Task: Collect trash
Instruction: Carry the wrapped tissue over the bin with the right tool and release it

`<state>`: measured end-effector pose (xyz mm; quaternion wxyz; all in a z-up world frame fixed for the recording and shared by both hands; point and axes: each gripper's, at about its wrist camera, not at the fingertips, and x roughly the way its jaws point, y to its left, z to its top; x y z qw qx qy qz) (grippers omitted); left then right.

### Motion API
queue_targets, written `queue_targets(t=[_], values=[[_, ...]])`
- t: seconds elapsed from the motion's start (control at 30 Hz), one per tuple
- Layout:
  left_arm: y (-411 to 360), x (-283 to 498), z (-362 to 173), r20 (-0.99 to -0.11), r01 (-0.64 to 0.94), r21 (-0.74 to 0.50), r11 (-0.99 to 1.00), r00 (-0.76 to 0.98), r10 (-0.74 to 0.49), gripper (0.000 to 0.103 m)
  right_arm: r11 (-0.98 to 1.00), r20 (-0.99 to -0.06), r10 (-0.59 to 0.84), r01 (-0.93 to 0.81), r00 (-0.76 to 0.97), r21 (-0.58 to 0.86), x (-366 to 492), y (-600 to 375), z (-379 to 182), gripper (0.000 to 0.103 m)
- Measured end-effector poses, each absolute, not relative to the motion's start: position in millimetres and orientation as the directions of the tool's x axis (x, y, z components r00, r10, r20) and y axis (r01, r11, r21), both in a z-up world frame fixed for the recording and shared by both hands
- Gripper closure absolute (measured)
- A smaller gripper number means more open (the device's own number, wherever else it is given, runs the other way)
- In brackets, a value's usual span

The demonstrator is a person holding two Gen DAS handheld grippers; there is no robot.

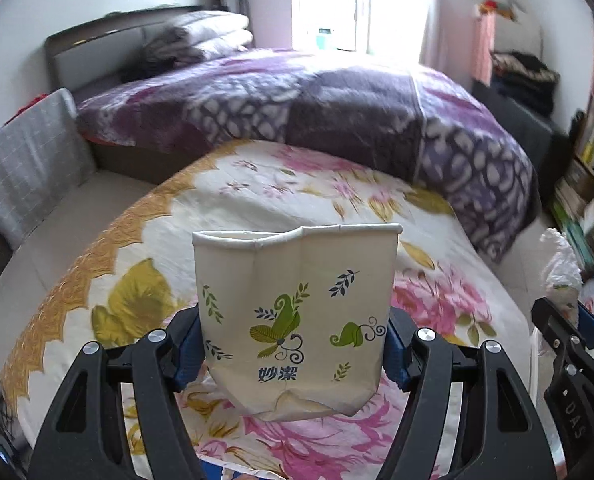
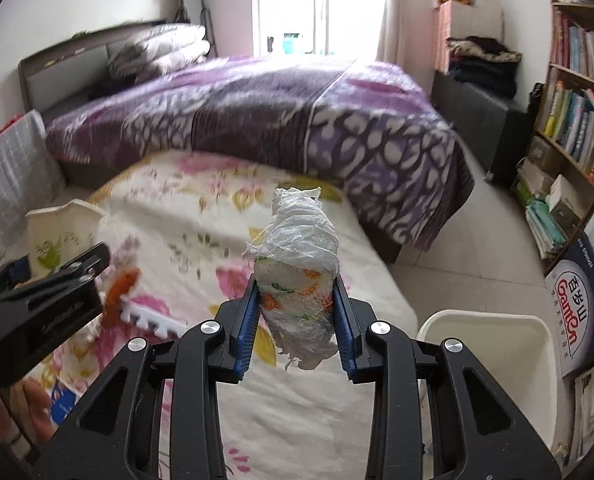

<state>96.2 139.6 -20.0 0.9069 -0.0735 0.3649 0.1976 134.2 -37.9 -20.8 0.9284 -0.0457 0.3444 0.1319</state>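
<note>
A squashed paper cup [image 1: 297, 320], cream with green leaf prints and blue characters, sits clamped between the blue pads of the left gripper [image 1: 295, 354]; its rolled rim is bent flat at the top and its base is creased, and it is held upright above the floral bedspread [image 1: 257, 192]; the same cup [image 2: 59, 236] appears at the left edge of the right wrist view, behind the dark body of the left tool. The right gripper [image 2: 297, 312] is closed on a crumpled white wad [image 2: 297, 264] of thin wrapping, which shows orange and green patches where the pads press it; the wad stands up past the fingertips and hangs a little below them, also above the bedspread. On the spread near the left tool lies a white notched foam piece [image 2: 149, 318] with an orange scrap [image 2: 119, 290] touching it. Low and to the right of the right gripper stands a white bin [image 2: 489, 344] on the tiled floor, beside printed cartons [image 2: 577, 300]. Beyond the spread a purple patterned quilt [image 2: 297, 120] lies heaped; a bookshelf [image 2: 577, 92] fills the right wall.
</note>
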Motion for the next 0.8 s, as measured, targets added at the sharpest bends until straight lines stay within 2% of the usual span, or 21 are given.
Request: queue_targets(t=[0.17, 0.4, 0.8], values=[[134.6, 89.2, -15.2, -0.659, -0.433, 0.009, 0.901, 0.676, 0.331, 0.034, 0.970, -0.616, 0.188, -0.242, 0.765, -0.003, 129.2, -43.9, -12.7, 0.071], [118.1, 84.1, -10.0, -0.636, -0.417, 0.011, 0.909, 0.698, 0.328, 0.034, 0.974, -0.617, 0.182, -0.225, 0.766, 0.008, 125.8, -53.6, -9.6, 0.071], [96.0, 91.9, -9.6, -0.652, -0.377, 0.006, 0.926, 0.700, 0.290, 0.034, 0.981, -0.618, 0.155, -0.194, 0.771, 0.004, 124.5, -73.5, -8.2, 0.071]])
